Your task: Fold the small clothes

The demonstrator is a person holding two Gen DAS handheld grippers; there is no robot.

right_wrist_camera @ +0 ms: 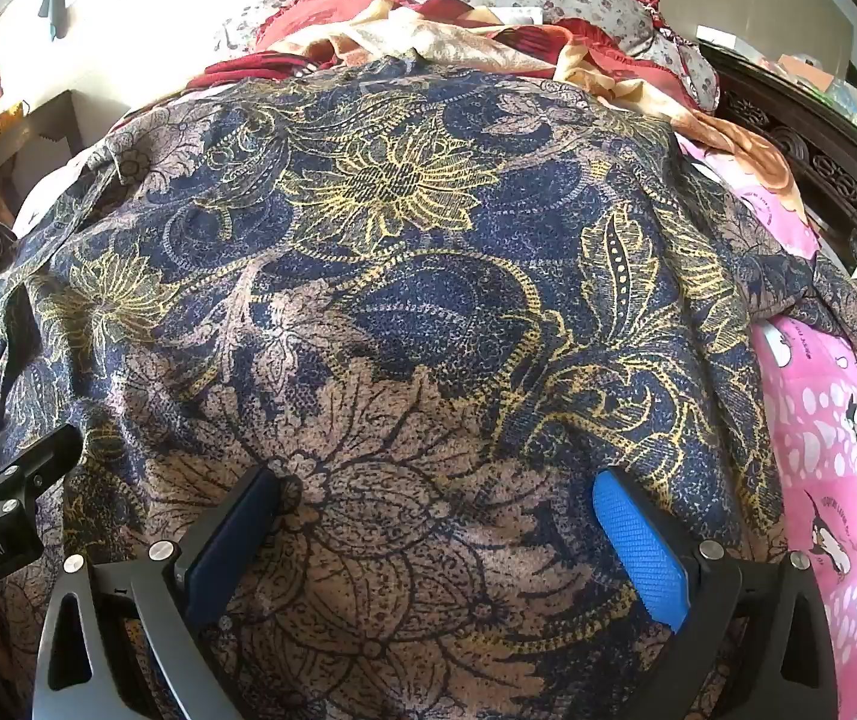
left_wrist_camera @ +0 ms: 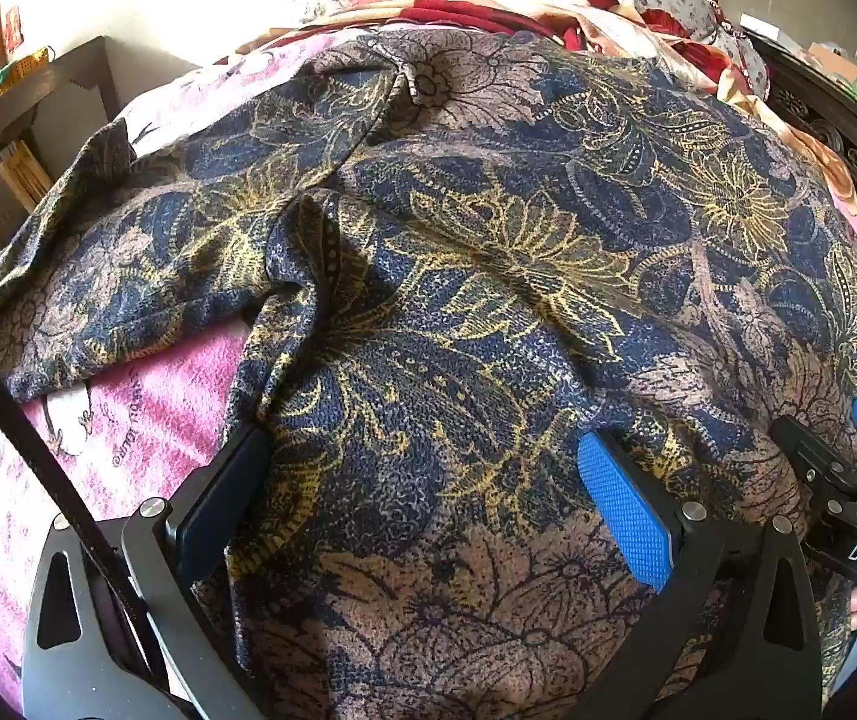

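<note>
Both tongs — left (left_wrist_camera: 422, 474) and right (right_wrist_camera: 437, 516) — gape wide over the floral garment (left_wrist_camera: 488, 252), gripping nothing.

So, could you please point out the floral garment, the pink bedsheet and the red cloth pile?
floral garment (left_wrist_camera: 488, 276): left wrist view, middle of the spread fabric.
pink bedsheet (right_wrist_camera: 836, 456): right wrist view, bare patch at right.
red cloth pile (right_wrist_camera: 476, 30): right wrist view, top folds.

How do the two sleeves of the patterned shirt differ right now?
The left sleeve lies spread out, long and fairly flat on the pink bedsheet; the right sleeve is bunched and crumpled. A raised fold stands near the left sleeve's shoulder; the right shoulder lies smoother. Both share the shirt's navy, gold and tan floral print.
</note>
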